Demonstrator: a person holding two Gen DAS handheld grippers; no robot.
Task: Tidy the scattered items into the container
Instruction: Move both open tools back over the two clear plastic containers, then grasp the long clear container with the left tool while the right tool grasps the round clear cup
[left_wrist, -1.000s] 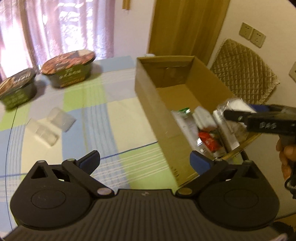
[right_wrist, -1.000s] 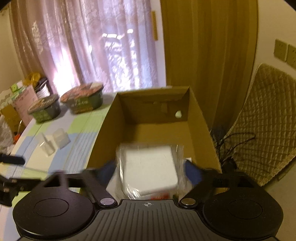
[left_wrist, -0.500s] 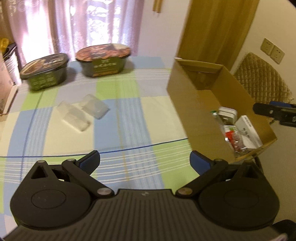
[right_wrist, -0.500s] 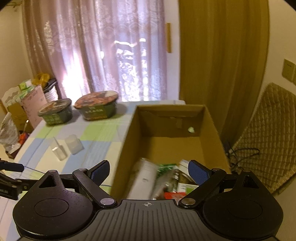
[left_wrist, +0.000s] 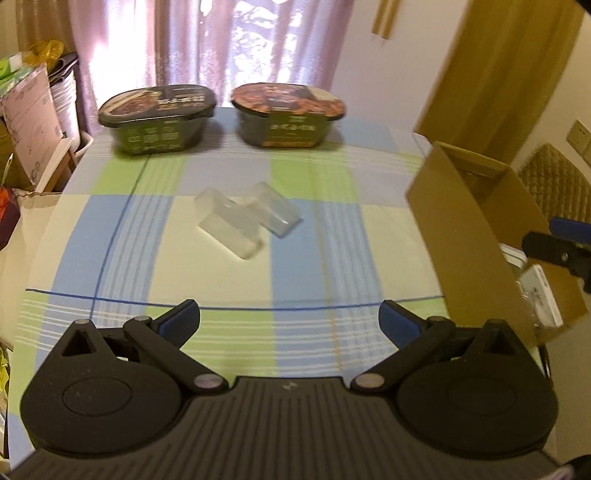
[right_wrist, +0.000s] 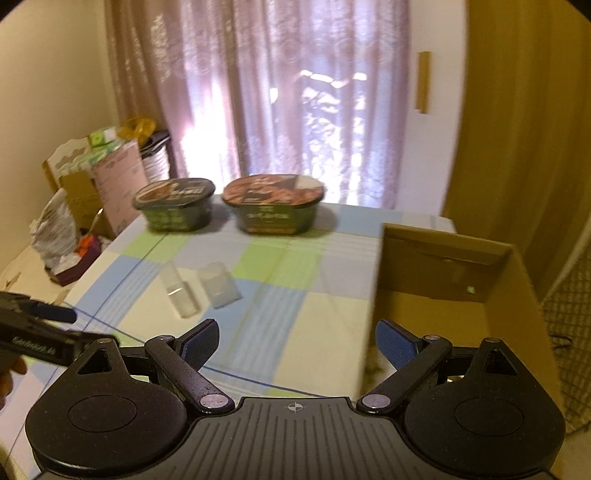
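Window: sheer mauve curtains (right_wrist: 295, 92) at 12 o'clock, daylight glowing through.
Walls: cream; sockets (left_wrist: 580, 138) at 3 o'clock.
Drape: mustard-gold curtain (right_wrist: 517, 110) at 2 o'clock.
Chair: quilted tan back (left_wrist: 554, 177) at 3 o'clock.
Table: checked cloth (left_wrist: 221, 280) in blue, green, cream.
Clutter: boxes and bags (right_wrist: 92, 173) at 10 o'clock.

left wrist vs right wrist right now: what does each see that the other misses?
Left wrist only: white packets inside the box, and the open right tool over it. Right wrist only: the box's far inner wall, and clutter beside the table. Both: two bowls, two clear packs, checked cloth.
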